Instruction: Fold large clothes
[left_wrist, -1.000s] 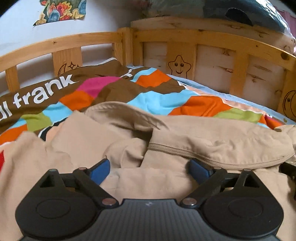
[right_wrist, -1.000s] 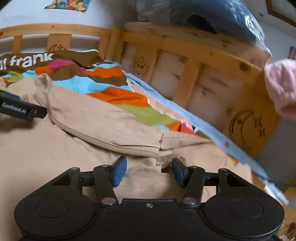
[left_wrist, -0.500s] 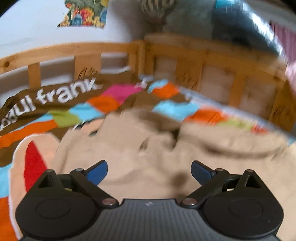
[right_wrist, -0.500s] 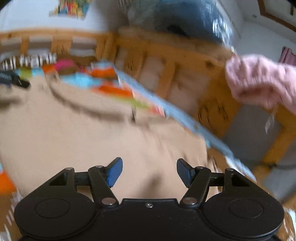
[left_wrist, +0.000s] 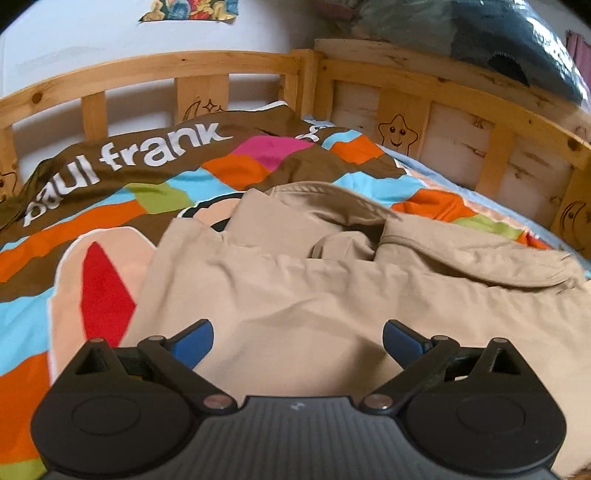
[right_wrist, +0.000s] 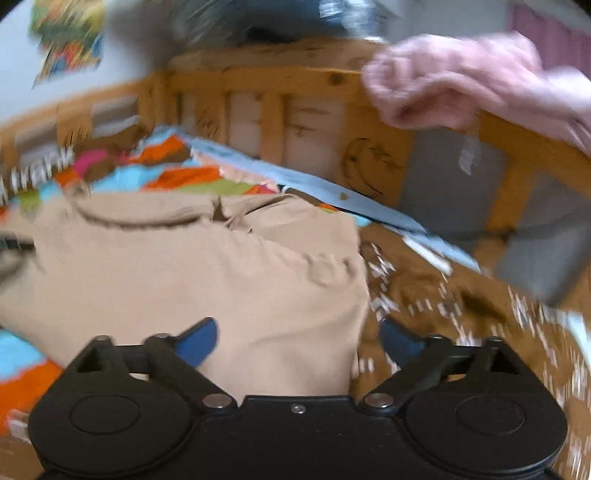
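Note:
A large beige jacket lies partly folded on the colourful bedspread, its collar and zipper edge toward the headboard. It also shows in the right wrist view, blurred by motion. My left gripper is open and empty, hovering over the jacket's near part. My right gripper is open and empty above the jacket's right edge. The tip of the left gripper shows at the left edge of the right wrist view.
A wooden bed rail with star and moon carvings runs along the far and right sides. A pink fluffy garment hangs over the rail at the right. A dark plastic-wrapped bundle sits on top of the headboard.
Both grippers have pulled back and up from the jacket. The right gripper's jaws have opened wider and it has swung right. More bedspread shows at the left.

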